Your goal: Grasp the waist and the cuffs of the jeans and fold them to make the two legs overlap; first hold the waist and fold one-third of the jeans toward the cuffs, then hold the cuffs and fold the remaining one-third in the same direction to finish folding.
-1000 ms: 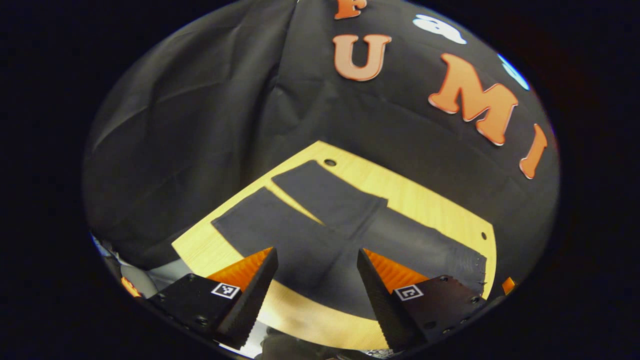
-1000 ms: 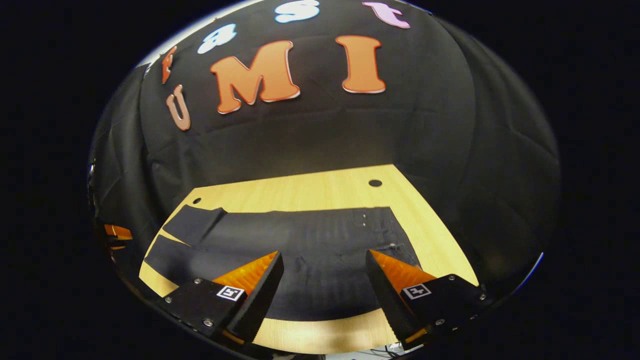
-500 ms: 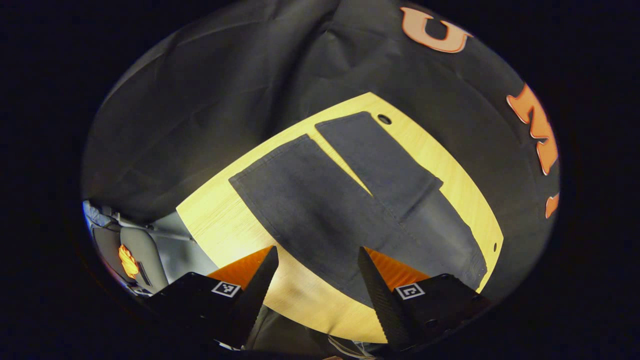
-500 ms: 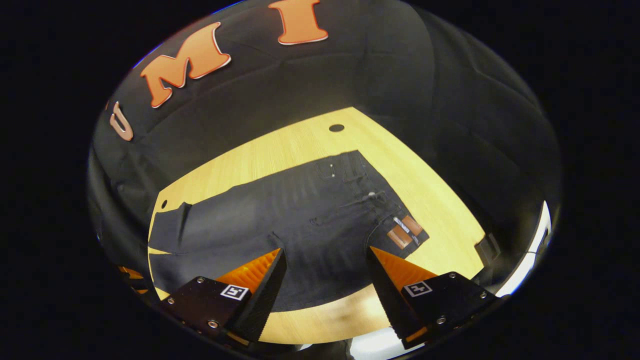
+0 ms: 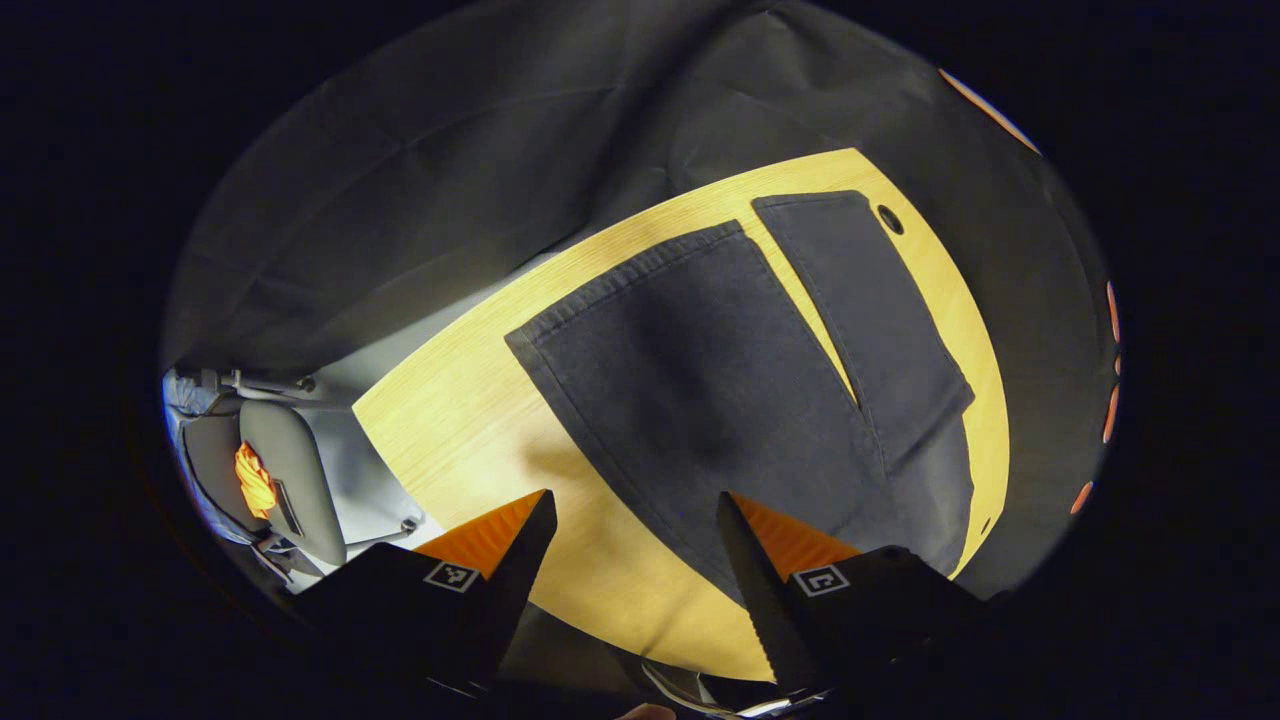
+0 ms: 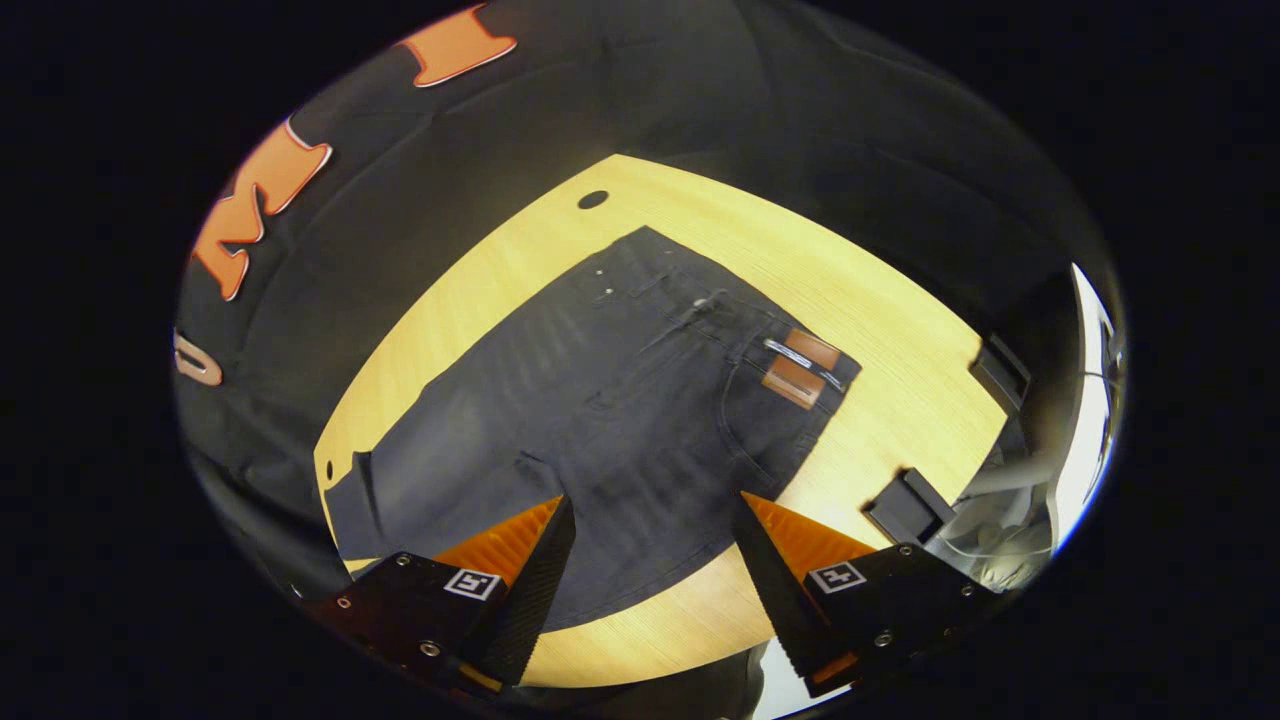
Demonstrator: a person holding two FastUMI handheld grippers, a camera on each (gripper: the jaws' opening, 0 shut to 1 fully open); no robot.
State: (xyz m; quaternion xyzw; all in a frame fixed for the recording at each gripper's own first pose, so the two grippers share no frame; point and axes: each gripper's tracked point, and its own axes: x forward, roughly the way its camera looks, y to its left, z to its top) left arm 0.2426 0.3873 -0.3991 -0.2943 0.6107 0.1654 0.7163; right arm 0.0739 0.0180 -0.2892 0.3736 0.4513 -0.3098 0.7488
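One pair of dark jeans (image 5: 720, 390) is seen spread flat on the wooden table (image 5: 470, 440), its two legs lying apart, their cuffs (image 5: 640, 270) toward the far edge in the left gripper view. The waist (image 6: 790, 360) is seen in the right gripper view, while the far leg is partly hidden there. The left gripper (image 5: 635, 560) and the right gripper (image 6: 650, 570) are both held above the table with fingers spread apart, nothing being gripped.

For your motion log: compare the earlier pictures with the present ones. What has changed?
Both tools swung outward: the left tool toward the cuffs, the right tool toward the waist. Neither grasped anything. The jeans stayed flat and unfolded on the table; both tools stayed open.
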